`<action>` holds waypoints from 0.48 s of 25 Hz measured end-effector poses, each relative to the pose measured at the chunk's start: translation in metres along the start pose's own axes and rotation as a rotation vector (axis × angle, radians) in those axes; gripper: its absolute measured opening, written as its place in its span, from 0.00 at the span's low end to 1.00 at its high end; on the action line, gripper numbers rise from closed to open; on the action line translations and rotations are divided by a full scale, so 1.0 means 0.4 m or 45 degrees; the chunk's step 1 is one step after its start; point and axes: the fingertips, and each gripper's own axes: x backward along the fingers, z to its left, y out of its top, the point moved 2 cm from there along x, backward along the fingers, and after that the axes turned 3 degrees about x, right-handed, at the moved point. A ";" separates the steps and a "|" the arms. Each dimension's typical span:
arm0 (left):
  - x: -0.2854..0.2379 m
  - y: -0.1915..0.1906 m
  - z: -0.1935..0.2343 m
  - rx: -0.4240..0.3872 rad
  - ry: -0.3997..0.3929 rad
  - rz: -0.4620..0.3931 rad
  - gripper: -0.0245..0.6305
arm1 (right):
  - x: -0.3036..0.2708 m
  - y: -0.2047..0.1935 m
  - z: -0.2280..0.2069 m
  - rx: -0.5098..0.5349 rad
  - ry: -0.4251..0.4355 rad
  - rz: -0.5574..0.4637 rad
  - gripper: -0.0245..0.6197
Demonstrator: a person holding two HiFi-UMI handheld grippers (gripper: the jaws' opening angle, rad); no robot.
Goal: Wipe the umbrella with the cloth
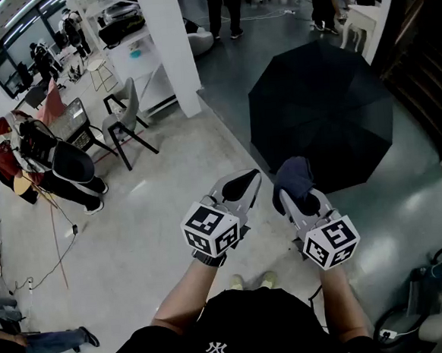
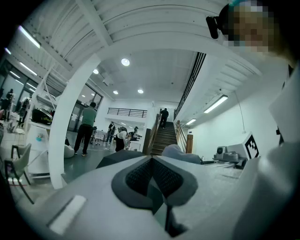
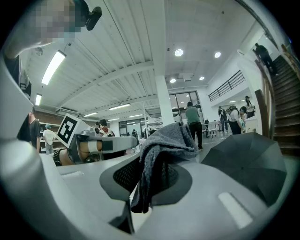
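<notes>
Pinching a crumpled dark grey cloth (image 3: pixel 161 140), the fingers of our right gripper (image 3: pixel 149 178) are clamped on its folds, and its bunched top stands above their tips. The fingers of our left gripper (image 2: pixel 152 180) are pressed together with nothing between them (we hold both grippers side by side, just apart). Ahead lies the open black umbrella (image 1: pixel 322 110), canopy up on the glossy grey floor (image 1: pixel 405 195), apart from the cloth. A white square pillar (image 1: pixel 168 39) stands beyond.
</notes>
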 end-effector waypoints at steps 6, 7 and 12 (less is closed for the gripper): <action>-0.007 -0.004 -0.005 0.003 0.001 -0.002 0.04 | 0.003 -0.002 -0.006 0.000 0.003 0.000 0.15; -0.009 -0.007 -0.005 0.005 0.001 -0.001 0.04 | 0.003 -0.005 -0.007 0.000 0.005 0.002 0.15; -0.013 -0.019 -0.004 0.012 -0.002 0.007 0.04 | 0.000 -0.015 -0.008 -0.011 0.012 0.009 0.15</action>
